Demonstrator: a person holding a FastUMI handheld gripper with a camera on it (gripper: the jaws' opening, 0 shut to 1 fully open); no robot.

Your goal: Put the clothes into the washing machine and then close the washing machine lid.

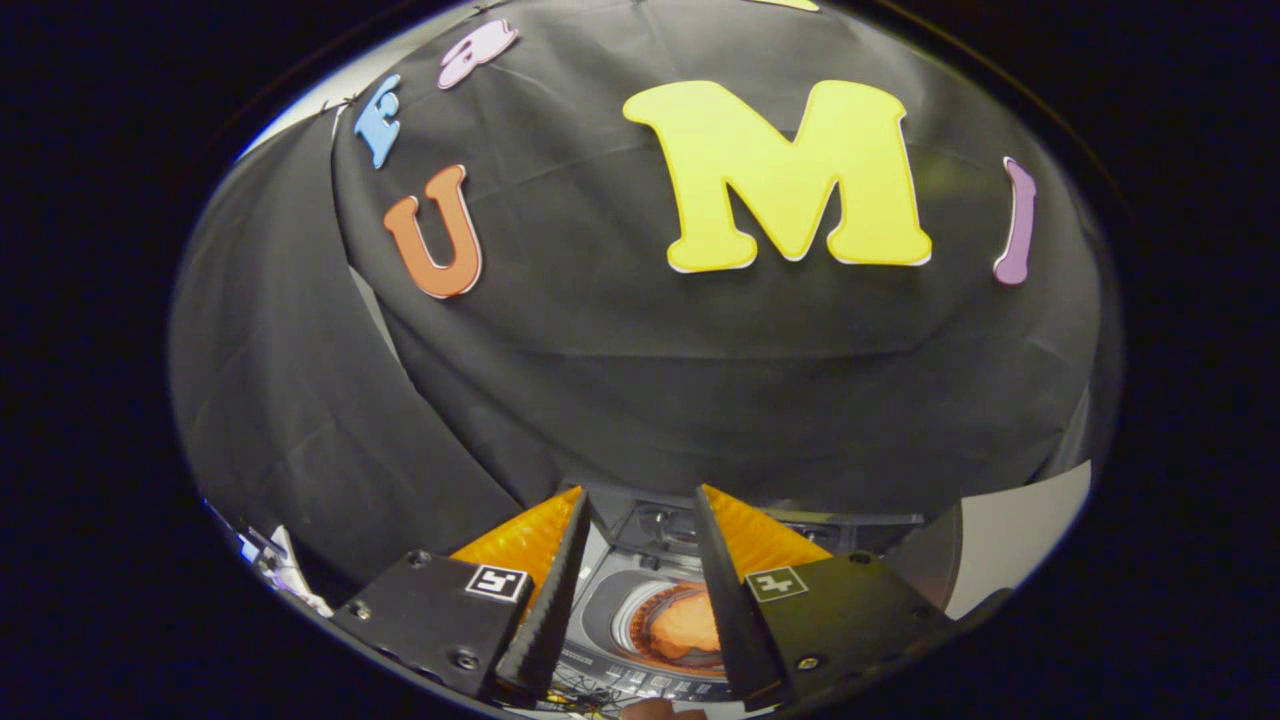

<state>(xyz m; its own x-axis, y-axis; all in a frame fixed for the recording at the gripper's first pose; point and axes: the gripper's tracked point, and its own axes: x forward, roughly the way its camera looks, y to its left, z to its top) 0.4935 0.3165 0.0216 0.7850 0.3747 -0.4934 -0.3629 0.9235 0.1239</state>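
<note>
The clothes, an orange bundle, are lying inside the washer drum, seen below and between the fingers. The lid seems to be standing open at the back, though it is hard to tell. The gripper is hovering above the washer, its fingers standing apart and holding nothing. Judging from this, closing is the step in hand: reaching beyond the drum, hooking the lid's edge and bringing it down gently.

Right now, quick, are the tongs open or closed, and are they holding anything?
Tongs: open, holding nothing; the washing machine with the orange clothes inside its drum shows in the gap between the fingers.
</note>
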